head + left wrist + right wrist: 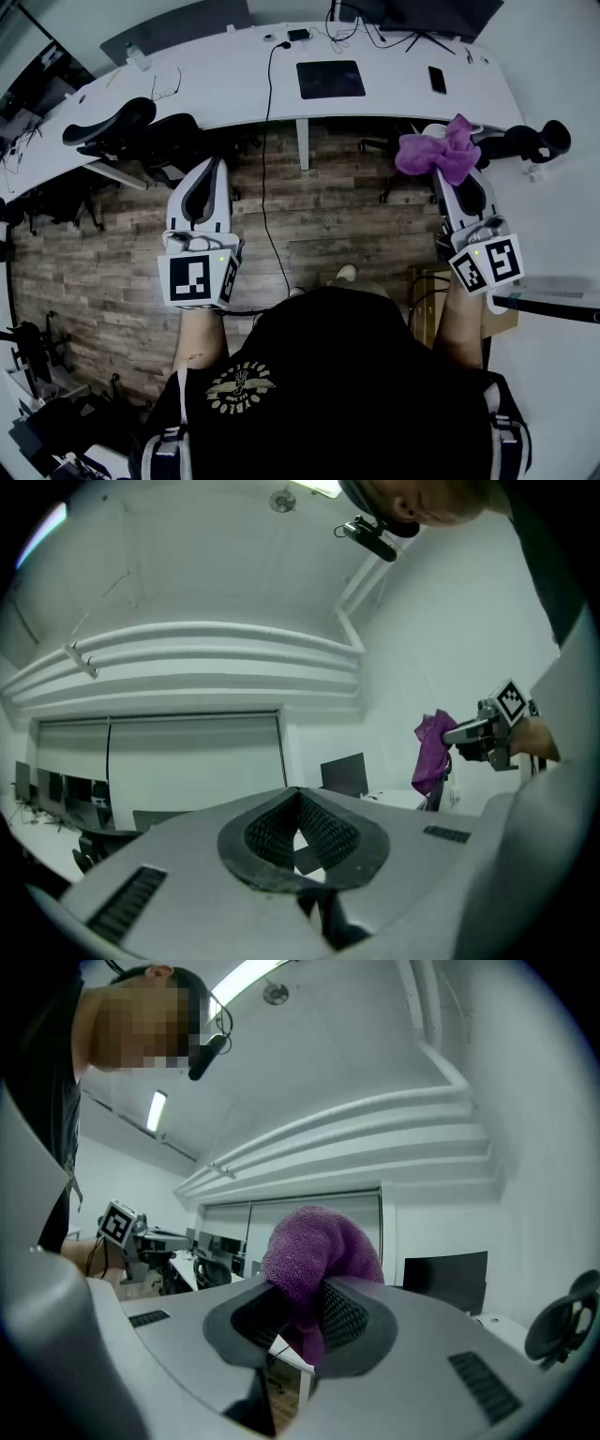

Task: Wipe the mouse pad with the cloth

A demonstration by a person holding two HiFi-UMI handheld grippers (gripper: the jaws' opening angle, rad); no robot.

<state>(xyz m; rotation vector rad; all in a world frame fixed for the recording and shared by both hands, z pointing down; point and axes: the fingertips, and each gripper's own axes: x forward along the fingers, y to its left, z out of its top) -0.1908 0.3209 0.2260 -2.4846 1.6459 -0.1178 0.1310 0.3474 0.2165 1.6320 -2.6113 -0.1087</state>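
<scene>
1. Right gripper [298,1302] is pinching the purple cloth [439,150], which bunches out past the jaw tips.
2. Left gripper [208,178] has its jaws pressed together, holding nothing.
3. Mouse pad [330,79] lies on the white desk [234,84] at twelve o'clock, with the cloth off at its four o'clock, well apart.

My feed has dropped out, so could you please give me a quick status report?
Right gripper shut on purple cloth. Left gripper shut, empty. Mouse pad bare on desk; no obstruction seen.

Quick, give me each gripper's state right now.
Left gripper: closed, nothing between its jaws.
Right gripper: closed on the purple cloth.
</scene>
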